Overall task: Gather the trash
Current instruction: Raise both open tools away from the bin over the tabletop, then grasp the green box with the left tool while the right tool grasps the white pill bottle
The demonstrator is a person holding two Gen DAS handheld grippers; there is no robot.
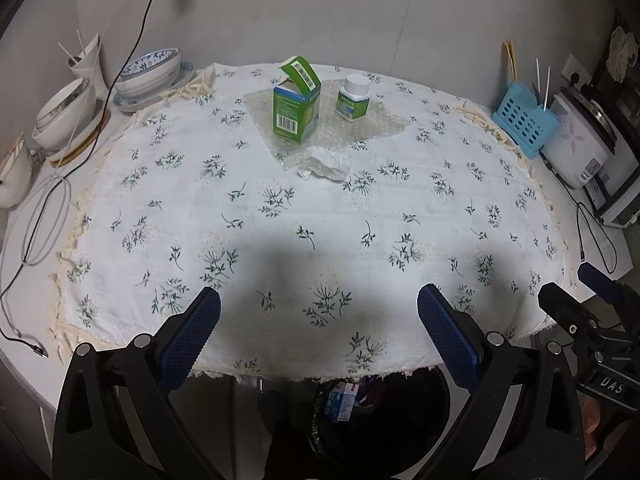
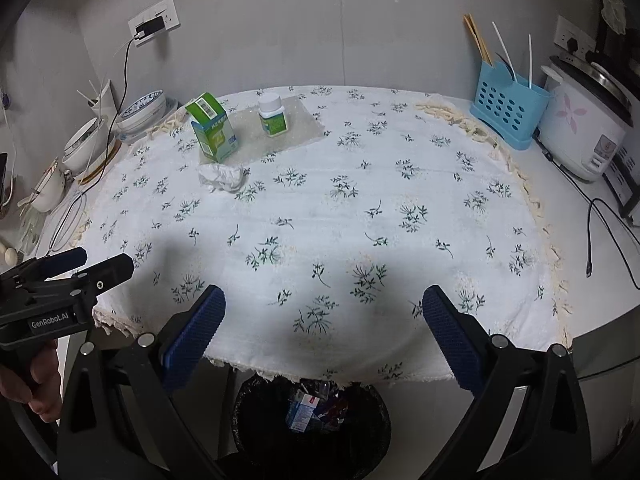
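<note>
A floral tablecloth covers my table against a grey wall. At upper centre of the left view stand a green carton, a pill bottle and crumpled tissue — the bin sits bottom centre. My left gripper and right gripper are spread wide, empty.

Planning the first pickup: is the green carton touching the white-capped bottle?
Apart. The right wrist view shows a clear strip of bubble wrap between the green carton and the white-capped bottle.
</note>
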